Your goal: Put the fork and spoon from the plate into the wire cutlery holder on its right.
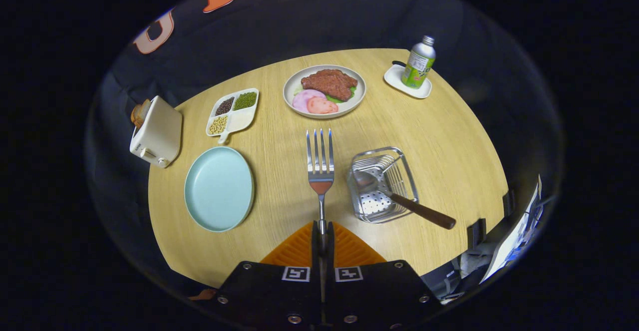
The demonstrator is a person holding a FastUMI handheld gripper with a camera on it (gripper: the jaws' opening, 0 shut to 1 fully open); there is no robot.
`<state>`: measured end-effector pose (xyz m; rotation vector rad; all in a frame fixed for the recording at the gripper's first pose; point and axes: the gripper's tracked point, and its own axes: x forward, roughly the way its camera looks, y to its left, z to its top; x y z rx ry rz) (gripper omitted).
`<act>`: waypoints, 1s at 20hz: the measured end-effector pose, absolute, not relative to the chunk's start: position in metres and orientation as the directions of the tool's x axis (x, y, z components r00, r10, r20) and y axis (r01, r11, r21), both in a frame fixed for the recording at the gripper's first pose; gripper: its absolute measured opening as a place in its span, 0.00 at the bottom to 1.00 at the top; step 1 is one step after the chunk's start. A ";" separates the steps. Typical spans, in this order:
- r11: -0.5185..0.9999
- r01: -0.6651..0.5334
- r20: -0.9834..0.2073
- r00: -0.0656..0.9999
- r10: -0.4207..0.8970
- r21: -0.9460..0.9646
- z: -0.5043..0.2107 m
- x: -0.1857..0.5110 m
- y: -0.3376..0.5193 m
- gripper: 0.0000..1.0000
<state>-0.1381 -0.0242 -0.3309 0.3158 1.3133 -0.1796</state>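
A: What are the jaws doing?

B: The gripper (322, 233) has its fingers pressed together on the fork (320, 164), clamped on the thin handle. The fork sticks straight out ahead of them, above the table, tines pointing away.

A: How does the fork look?

B: Shiny metal, four long tines, a narrow neck. The broad part below the tines picks up a reddish reflection.

A: And the spoon?

B: The spoon (399, 200) already sits in the holder (383, 183), just right of the fork. Its metal bowl is down inside the wire basket and its dark brown wooden handle leans out over the near right rim.

A: The plate?

B: The plate (219, 188) is pale blue-green, left of the fork, nothing on it.

A: What lies further out?

B: Beyond the plate, a divided tray (233, 112) with beans and seeds. Straight ahead, a dish (324, 91) with meat and pink slices. Far right, a bottle (419, 63) upright on a small white saucer (405, 82). At the far left edge, a cream toaster (157, 131).

A: The surface?

B: A light wood table (439, 136), grain showing, with dark cloth behind it. Some papers (516, 236) hang by the near right corner.
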 end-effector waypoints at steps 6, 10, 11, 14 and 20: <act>0.951 0.300 -0.977 0.213 0.012 0.076 -0.332 -0.161 -0.071 0.04; 0.956 0.280 -0.977 0.212 0.031 0.091 -0.336 -0.165 -0.078 0.06; 0.958 0.272 -0.975 0.220 0.032 0.093 -0.336 -0.163 -0.080 0.07; 0.960 0.254 -0.968 0.246 0.053 0.117 -0.332 -0.156 -0.084 0.10; 0.957 0.206 -0.905 0.412 0.105 0.205 -0.305 -0.115 -0.084 0.31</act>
